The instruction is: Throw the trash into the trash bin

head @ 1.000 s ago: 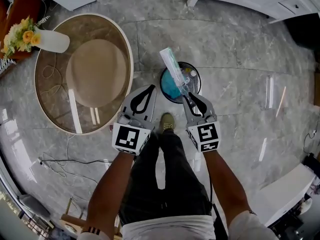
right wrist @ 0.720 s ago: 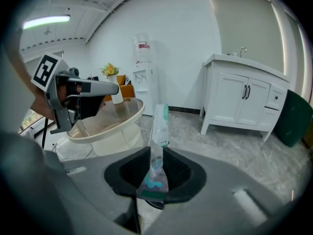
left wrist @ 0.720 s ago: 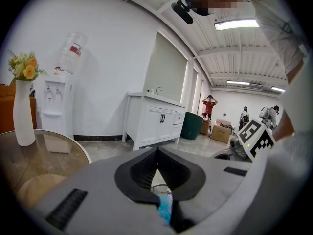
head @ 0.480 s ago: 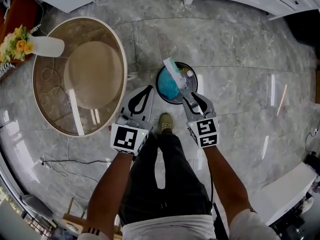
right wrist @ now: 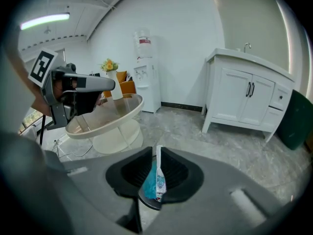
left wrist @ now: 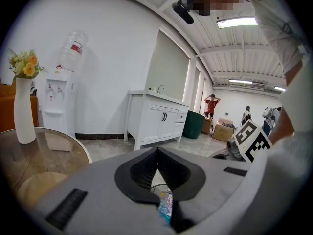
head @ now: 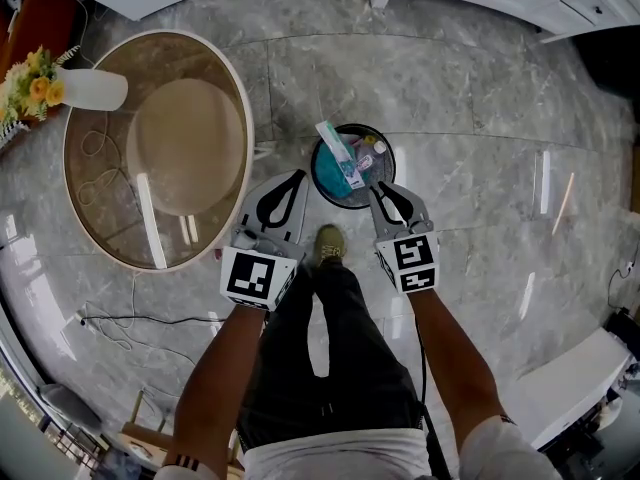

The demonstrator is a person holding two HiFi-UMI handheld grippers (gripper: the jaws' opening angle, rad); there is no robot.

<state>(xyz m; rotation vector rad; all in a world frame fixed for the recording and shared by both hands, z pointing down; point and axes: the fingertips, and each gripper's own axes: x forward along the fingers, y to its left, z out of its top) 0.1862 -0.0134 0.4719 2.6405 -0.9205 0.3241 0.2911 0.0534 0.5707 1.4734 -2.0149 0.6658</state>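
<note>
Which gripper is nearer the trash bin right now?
Right. The right gripper hangs over the near rim of the trash bin, its jaws closing empty above the wrapper in the bin. The left gripper sits just outside the rim, at the bin's left.

The head view looks steeply down; both gripper views face forward from lower. All share the table [head: 95, 178] and trash bin [head: 356, 127].

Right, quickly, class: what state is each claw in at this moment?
Left claw: closed, empty.
Right claw: closing, a narrow gap left, gripping nothing; the wrapper sits in the trash bin below.
</note>
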